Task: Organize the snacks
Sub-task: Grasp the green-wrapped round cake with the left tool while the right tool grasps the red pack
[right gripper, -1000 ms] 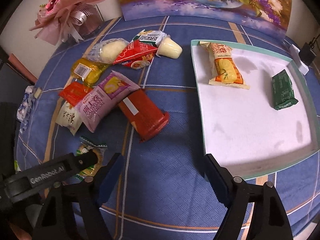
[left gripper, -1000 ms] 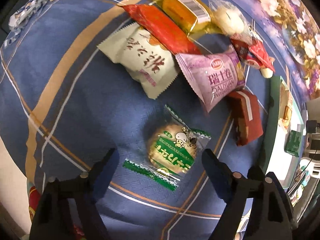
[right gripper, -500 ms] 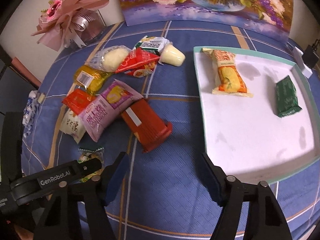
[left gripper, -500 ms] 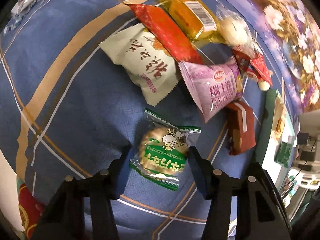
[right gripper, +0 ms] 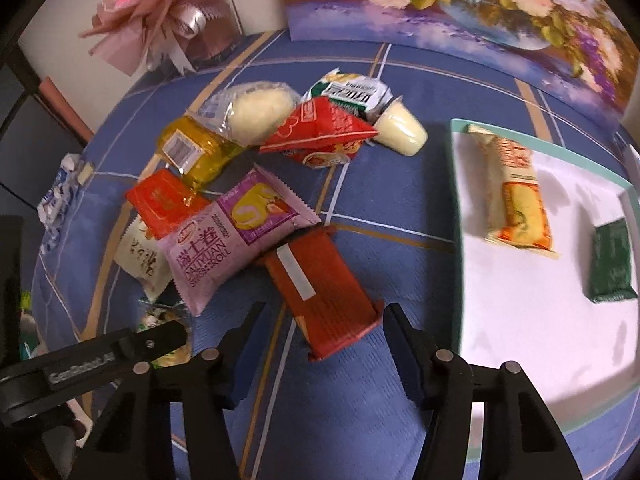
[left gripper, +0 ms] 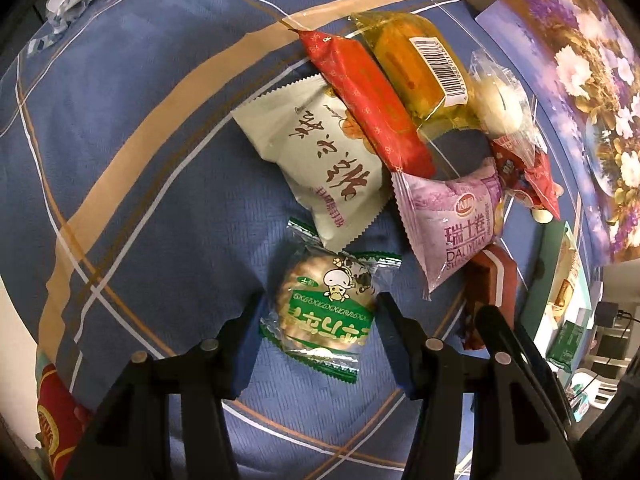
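Observation:
A round biscuit in a green and clear packet (left gripper: 326, 312) lies on the blue checked cloth, and my left gripper (left gripper: 320, 304) is shut on it, one pad at each side. My right gripper (right gripper: 324, 312) hangs over the near end of a dark red packet (right gripper: 316, 284). Its jaws are closing with that end between them, and the pads stand off the wrapper. Behind it is the snack pile with a purple Swiss roll packet (right gripper: 232, 232), an orange-red bar (right gripper: 160, 200) and a beige packet (left gripper: 328, 164). A white tray (right gripper: 520, 340) at the right holds an orange bar (right gripper: 516, 196) and a green packet (right gripper: 612, 264).
A pink bouquet (right gripper: 168, 12) and a flower painting (right gripper: 460, 0) stand at the back edge. A crumpled blue and white wrapper (right gripper: 60, 196) lies at the far left. The left gripper's body (right gripper: 100, 356) crosses the right wrist view at lower left.
My left gripper came down and shut on the biscuit packet. My right gripper slid left from beside the tray to the dark red packet, and its jaws narrowed.

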`<act>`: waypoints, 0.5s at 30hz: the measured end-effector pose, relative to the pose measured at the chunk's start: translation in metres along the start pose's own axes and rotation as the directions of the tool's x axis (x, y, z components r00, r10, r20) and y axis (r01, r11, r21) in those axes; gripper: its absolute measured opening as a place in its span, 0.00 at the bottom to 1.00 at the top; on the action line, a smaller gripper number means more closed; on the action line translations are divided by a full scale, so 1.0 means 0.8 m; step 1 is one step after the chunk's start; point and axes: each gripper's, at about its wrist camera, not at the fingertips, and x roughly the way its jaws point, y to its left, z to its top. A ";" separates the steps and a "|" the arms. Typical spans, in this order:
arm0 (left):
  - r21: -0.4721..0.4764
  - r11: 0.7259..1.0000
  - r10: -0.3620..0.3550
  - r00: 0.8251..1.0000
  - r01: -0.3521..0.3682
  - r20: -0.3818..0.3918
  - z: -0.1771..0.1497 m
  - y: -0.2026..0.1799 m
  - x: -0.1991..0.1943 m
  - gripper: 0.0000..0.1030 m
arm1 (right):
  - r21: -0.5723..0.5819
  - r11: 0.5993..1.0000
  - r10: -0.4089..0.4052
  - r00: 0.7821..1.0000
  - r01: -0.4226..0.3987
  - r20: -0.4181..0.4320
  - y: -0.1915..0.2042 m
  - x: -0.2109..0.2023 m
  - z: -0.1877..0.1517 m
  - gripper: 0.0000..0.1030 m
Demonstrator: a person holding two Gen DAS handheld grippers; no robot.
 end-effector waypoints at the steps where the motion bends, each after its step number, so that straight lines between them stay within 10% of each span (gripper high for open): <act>1: 0.005 1.000 0.006 1.000 -0.006 0.000 0.001 -0.003 0.001 0.55 | -0.007 1.000 -0.009 1.000 0.009 -0.002 0.002 0.004 0.002 0.59; 15: 0.024 0.999 0.029 1.000 -0.029 0.001 0.000 -0.009 -0.004 0.55 | -0.049 0.997 -0.066 0.998 0.065 -0.009 0.017 0.047 0.024 0.56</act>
